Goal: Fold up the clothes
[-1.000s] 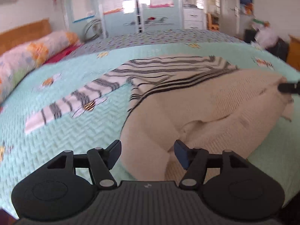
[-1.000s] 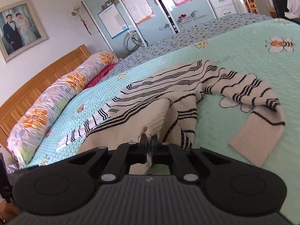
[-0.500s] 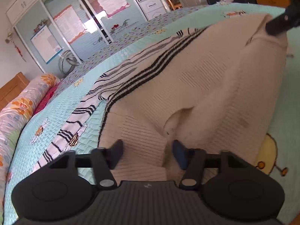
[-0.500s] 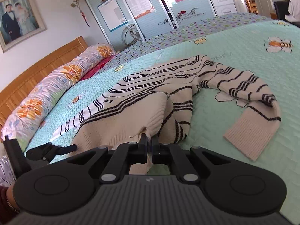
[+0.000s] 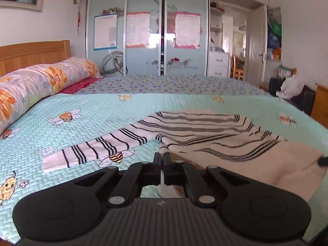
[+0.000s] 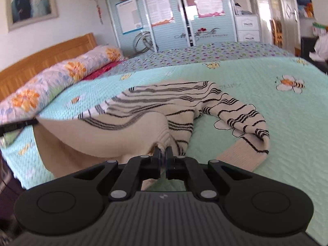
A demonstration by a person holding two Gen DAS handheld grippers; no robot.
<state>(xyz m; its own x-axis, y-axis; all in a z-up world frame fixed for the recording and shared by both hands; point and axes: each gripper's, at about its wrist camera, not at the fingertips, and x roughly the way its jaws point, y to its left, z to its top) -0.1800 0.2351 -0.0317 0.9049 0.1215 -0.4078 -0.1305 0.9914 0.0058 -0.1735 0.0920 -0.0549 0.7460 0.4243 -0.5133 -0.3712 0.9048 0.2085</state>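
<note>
Room: bedroom with a mirrored wardrobe (image 5: 164, 30) hung with posters, a wooden headboard (image 5: 30, 53) and a framed wedding photograph (image 6: 30, 0) on the wall.
Bed: mint quilted bedspread (image 5: 82, 119) printed with bees; a floral bolster pillow (image 5: 41, 82) lies along the headboard side.
Garment: cream sweater (image 5: 215, 135) with black stripes, spread near the front edge of the bed, plain hem toward the cameras, striped chest beyond it.
Left sleeve: lies flat and stretched out on the bedspread (image 5: 98, 151).
Right sleeve: bent and bunched, its plain cuff (image 6: 242, 157) resting on the bedspread.
Hem: lifted off the bed at both lower corners and sagging between them in the right wrist view (image 6: 102, 139).
Right gripper (image 6: 163, 153): fingers pressed together on a pinch of cream fabric at one hem corner.
Left gripper (image 5: 162, 160): fingers together on the other hem corner, a sliver of fabric showing between them.
Change: half a second ago the left fingers stood apart over the fabric; now they are clamped, and the view has levelled out.
Meaning: both corners look secured, so the hem can probably be carried up toward the shoulders for the first fold.
Watch: the bunched right sleeve may get trapped under that fold.
</note>
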